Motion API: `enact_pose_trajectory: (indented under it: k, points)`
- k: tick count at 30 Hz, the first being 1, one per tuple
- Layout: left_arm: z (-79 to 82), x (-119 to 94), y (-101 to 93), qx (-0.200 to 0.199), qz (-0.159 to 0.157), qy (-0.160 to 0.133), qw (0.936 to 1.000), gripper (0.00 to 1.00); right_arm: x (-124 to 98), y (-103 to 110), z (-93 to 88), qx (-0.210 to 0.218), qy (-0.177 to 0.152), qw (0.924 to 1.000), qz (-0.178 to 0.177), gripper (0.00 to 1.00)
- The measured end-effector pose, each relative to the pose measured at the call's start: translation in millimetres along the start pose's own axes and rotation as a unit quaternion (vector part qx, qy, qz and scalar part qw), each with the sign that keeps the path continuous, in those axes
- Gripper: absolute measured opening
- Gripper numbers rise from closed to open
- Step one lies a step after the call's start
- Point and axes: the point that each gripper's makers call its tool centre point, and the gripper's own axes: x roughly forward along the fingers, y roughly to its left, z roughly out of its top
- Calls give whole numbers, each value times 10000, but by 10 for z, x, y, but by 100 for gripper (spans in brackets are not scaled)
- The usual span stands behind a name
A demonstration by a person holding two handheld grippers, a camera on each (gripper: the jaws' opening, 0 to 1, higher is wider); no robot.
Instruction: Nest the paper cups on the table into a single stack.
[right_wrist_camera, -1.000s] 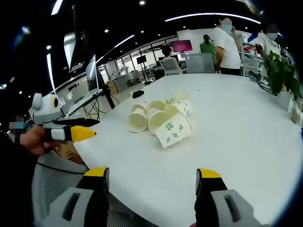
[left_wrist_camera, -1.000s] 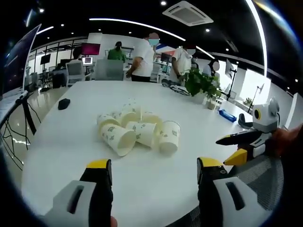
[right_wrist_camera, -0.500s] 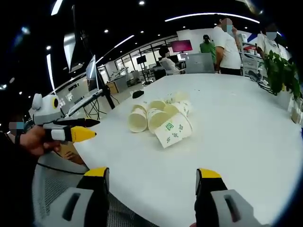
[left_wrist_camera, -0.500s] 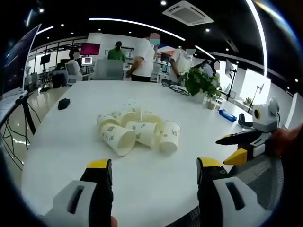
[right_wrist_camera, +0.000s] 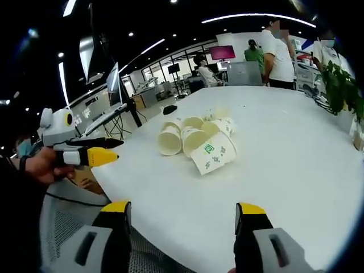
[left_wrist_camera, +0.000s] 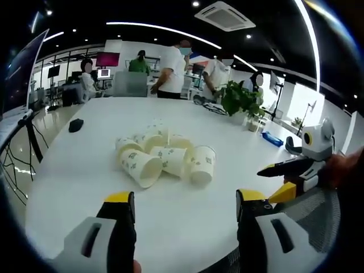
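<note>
Right tongs (right_wrist_camera: 182,219) are tilting slightly; both tongs gaping, empty. Cups (left_wrist_camera: 165,159) are lying loose on counter (left_wrist_camera: 170,227); careless nudging risks rolling them.

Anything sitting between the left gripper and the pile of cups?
No: in the left gripper view only bare white table lies between the open left gripper and the cups.
</note>
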Motion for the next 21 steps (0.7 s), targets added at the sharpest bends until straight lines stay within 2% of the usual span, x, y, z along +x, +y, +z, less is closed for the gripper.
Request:
enact_pose_trajectory:
  k: [11,21]
  points:
    - [1,-1,-33,-24,-64,28,10000,71,101,-121,29,190,50,9998,-18,73]
    - [21,-9,-6,-82,-14,-33,10000,71,252,-200,243,77,67,9999,93,72]
